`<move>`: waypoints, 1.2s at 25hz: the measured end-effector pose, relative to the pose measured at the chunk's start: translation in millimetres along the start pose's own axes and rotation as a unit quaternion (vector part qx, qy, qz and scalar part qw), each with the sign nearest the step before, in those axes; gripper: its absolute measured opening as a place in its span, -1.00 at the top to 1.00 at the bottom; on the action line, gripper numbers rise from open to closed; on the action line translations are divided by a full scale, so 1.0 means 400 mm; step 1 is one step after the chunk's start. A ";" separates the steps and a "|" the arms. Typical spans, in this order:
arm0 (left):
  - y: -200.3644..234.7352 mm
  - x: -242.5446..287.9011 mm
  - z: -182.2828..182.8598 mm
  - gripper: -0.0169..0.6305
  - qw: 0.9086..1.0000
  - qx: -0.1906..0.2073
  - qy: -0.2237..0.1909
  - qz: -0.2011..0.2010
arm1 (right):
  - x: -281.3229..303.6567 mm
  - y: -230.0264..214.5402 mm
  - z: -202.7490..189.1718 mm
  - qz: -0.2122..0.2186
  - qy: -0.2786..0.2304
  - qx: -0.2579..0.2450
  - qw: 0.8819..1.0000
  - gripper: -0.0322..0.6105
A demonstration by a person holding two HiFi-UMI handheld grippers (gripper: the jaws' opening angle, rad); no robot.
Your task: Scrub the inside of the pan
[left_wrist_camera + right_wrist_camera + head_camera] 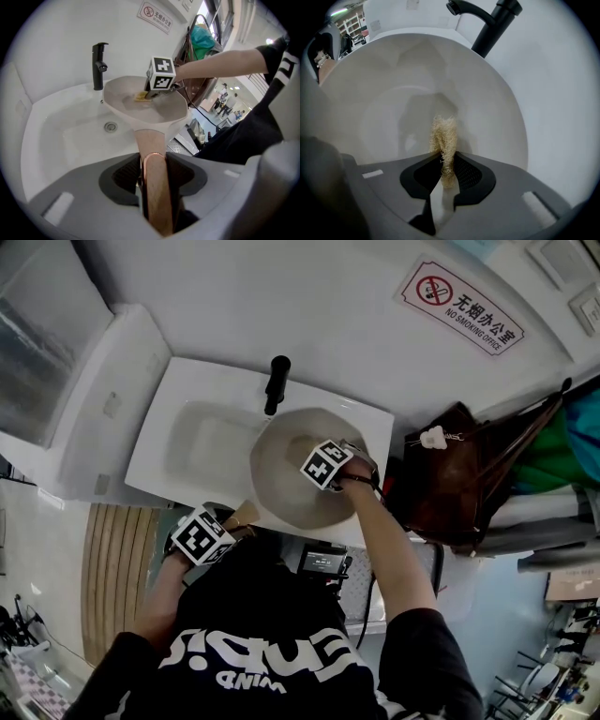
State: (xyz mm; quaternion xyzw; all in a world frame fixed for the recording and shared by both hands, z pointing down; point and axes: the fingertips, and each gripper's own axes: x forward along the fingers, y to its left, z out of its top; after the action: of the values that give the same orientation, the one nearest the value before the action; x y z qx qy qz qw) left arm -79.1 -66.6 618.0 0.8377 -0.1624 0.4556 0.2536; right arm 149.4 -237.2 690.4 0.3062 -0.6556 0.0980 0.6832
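A cream pan is held over the right part of a white sink. Its wooden handle runs back between the jaws of my left gripper, which is shut on it; the gripper's marker cube shows in the head view. My right gripper reaches into the pan from the right, with its marker cube over the pan's bowl. It is shut on a tan fibrous scrubber, whose tip touches the pan's inner wall. The scrubber appears yellowish in the left gripper view.
A black tap stands behind the pan at the sink's back edge. The drain lies in the basin to the pan's left. A brown bag hangs at the right. A no-smoking sign is on the wall.
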 end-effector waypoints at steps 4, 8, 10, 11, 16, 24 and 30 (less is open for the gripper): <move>0.000 0.001 0.002 0.44 1.000 -0.001 -0.002 -0.001 | -0.008 0.021 -0.026 0.008 0.007 -0.007 1.000 0.67; -0.001 -0.001 0.001 0.44 1.000 -0.001 -0.002 0.002 | -0.021 0.060 -0.047 0.026 0.007 -0.014 1.000 0.67; -0.003 -0.002 0.002 0.44 1.000 -0.002 -0.005 0.002 | -0.028 0.082 -0.055 0.033 0.003 -0.014 0.999 0.67; -0.004 -0.001 0.004 0.44 1.000 -0.002 -0.006 0.002 | -0.031 0.092 -0.057 0.036 0.000 -0.014 0.999 0.67; -0.006 -0.002 0.009 0.44 1.000 -0.002 -0.010 0.003 | -0.046 0.153 -0.053 0.059 -0.010 -0.020 0.998 0.67; -0.005 0.003 0.008 0.44 1.000 -0.001 -0.007 0.008 | -0.074 0.262 0.010 0.123 -0.030 -0.047 0.991 0.67; -0.002 0.011 0.003 0.44 1.000 0.000 0.001 0.010 | -0.093 0.326 0.106 0.170 -0.082 -0.036 0.981 0.67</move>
State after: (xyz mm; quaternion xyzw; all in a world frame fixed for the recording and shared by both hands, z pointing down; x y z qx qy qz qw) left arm -75.4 -66.8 620.8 0.8358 -0.1704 0.4584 0.2496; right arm 39.6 -146.9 690.8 0.1728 -0.7547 0.1639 0.6113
